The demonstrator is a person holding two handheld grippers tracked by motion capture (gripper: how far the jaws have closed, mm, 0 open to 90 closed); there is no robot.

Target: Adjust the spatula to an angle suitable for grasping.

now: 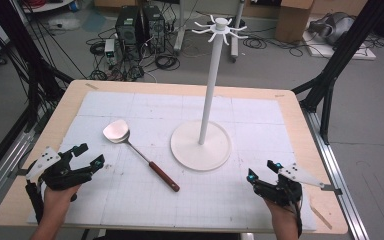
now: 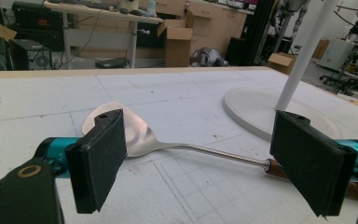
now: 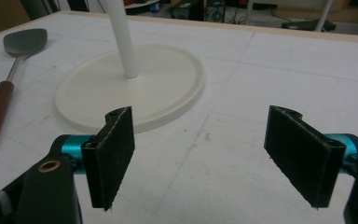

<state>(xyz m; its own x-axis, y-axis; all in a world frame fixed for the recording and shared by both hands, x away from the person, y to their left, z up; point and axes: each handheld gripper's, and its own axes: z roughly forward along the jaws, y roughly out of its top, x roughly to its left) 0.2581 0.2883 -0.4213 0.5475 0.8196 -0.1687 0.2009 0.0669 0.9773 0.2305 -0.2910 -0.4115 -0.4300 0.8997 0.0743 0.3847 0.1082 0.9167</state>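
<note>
A metal spatula (image 1: 116, 131) with a brown wooden handle (image 1: 164, 176) lies flat on the white mat, blade toward the back left. A white hook stand (image 1: 208, 90) rises from a round base (image 1: 201, 145) at the mat's middle. My left gripper (image 1: 91, 154) hovers open at the front left, short of the spatula (image 2: 135, 135), whose blade and shaft lie beyond the jaws. My right gripper (image 1: 261, 170) is open at the front right, facing the stand base (image 3: 130, 88). The spatula (image 3: 9, 74) lies at the far left of that view.
A white gridded mat (image 1: 180, 155) covers most of the wooden table (image 1: 70, 100). The stand's hooks (image 1: 220, 27) spread at its top. Black frame legs (image 1: 330, 75) flank the table. Computer towers and cables (image 1: 135, 35) sit on the floor behind.
</note>
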